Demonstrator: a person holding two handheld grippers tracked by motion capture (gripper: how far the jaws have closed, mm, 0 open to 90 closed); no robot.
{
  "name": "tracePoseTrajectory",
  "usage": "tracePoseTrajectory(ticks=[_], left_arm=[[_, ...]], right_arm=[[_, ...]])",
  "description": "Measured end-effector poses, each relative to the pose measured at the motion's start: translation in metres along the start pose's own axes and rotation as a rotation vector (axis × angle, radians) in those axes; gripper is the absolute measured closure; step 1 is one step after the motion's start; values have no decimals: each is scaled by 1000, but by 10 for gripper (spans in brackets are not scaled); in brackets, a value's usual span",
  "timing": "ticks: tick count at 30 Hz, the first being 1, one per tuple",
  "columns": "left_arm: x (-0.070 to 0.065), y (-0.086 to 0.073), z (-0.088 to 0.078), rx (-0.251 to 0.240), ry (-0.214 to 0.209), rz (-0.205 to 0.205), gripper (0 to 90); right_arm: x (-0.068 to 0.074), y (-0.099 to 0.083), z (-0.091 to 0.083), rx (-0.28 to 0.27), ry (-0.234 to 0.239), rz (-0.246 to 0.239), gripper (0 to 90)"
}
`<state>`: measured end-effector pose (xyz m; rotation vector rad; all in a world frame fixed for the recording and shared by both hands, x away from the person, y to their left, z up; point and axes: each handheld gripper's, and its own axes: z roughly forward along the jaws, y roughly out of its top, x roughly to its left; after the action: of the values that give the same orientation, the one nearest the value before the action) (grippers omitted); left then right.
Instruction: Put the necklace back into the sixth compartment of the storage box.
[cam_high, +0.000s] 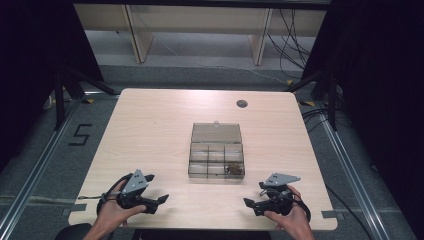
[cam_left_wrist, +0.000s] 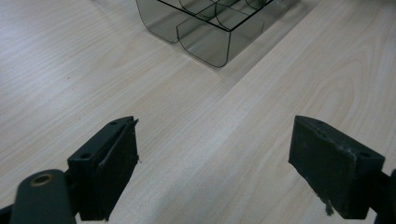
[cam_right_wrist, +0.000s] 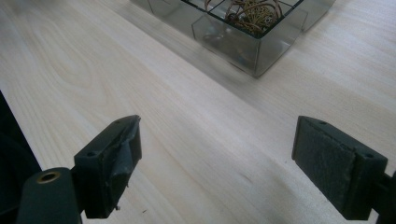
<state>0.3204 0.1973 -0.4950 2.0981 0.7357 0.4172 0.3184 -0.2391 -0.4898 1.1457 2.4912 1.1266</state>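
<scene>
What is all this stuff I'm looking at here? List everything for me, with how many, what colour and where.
Table: one, pale wood, centre of the scene.
Compartment box: one, clear smoky plastic, lid open, middle of the table.
Small metal parts: a tangled brownish pile, in the box's near right compartment.
Cable hole: one, dark, far right of the tabletop.
Floor marking "5": one, black, left of the table.
Left gripper: one, black, fingers open, near left edge, held in a hand.
Right gripper: one, black, fingers open, near right edge, held in a hand.
</scene>
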Motion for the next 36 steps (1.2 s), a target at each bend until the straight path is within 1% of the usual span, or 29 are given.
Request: tracePoseTrajectory(ticks=[1, 3, 4, 5, 6, 7, 9, 10, 11, 13, 14, 16, 17, 19, 20, 21, 22, 23, 24, 25, 26, 27, 29, 30, 31, 33, 34, 35, 36], left_arm=[[-3, -1, 3, -30, 0, -41, 150], [-3, -1, 2, -11, -4, -26, 150], [-2, 0, 1, 3, -5, 0, 150], [-3, -1, 2, 4, -7, -15, 150], [-5, -1, 4, -19, -9, -33, 150], [-5, -1, 4, -17, -8, -31, 150], [-3, -1, 3, -13, -4, 2, 150], [-4, -1, 4, -12, -15, -3, 150], [-3, 0, 2, 12, -15, 16, 150], [-5, -1, 3, 9, -18, -9, 150], [-4, -1, 4, -4, -14, 6, 150], [-5, -1, 5, -6, -15, 6, 150], [-5, -1, 4, -4, -15, 10, 150], [-5, -1, 4, 10, -14, 15, 150], [-5, -1, 3, 22, -9, 11, 150], [-7, -1, 5, 4, -23, -14, 150], [-5, 0, 4, 21, -31, 23, 150], [-6, -1, 4, 24, -30, 6, 150], [-5, -1, 5, 20, -25, 31, 150], [-5, -1, 5, 17, -23, 32, 150], [-5, -1, 5, 17, -23, 33, 150], [-5, -1, 5, 17, -24, 32, 150], [-5, -1, 5, 17, -22, 34, 150], [-5, -1, 5, 17, -22, 35, 150], [-7, -1, 5, 5, -33, 10, 150], [-8, -1, 5, 11, -35, -1, 150], [-6, 0, 4, 28, -24, 34, 150], [-6, 0, 4, 28, -24, 34, 150], [-8, -1, 5, 13, -27, 11, 150]], right_arm=[[0, -1, 0, -1, 3, -2, 164], [0, -1, -1, -3, 1, 4, 165], [0, -2, -2, -2, -2, 7, 165], [0, -3, -2, -8, -5, 8, 165], [0, -4, -2, -8, -2, 15, 165], [0, -5, -2, -6, -5, 8, 165], [1, -6, -3, -11, -3, 8, 165], [1, -7, -2, -15, 16, 8, 165], [1, -7, -2, -14, 33, -1, 165], [3, -9, -3, -17, 2, -3, 164], [3, -9, -3, -15, 2, -4, 165], [3, -9, -3, -16, 1, -5, 165], [3, -10, -5, -19, 32, 7, 165], [3, -10, -6, -18, 26, 7, 164], [6, -12, -6, -14, 25, 34, 164], [4, -12, -7, -18, -6, 10, 164], [4, -14, -7, -17, -10, 2, 164], [5, -14, -7, -6, -9, 7, 164], [5, -14, -7, -6, -9, 7, 164], [5, -15, -7, -6, -5, 1, 164], [7, -16, -5, -8, 11, 27, 164], [6, -16, -6, -2, -5, -6, 164], [6, -16, -5, -3, 3, -18, 164], [6, -16, -5, -2, 7, -16, 165], [7, -17, -6, 0, -9, -13, 164], [8, -18, -6, 5, -6, -4, 164], [9, -18, -5, 4, 5, -17, 165], [9, -18, -5, 4, 5, -17, 165], [9, -19, -6, 4, 3, -18, 164]])
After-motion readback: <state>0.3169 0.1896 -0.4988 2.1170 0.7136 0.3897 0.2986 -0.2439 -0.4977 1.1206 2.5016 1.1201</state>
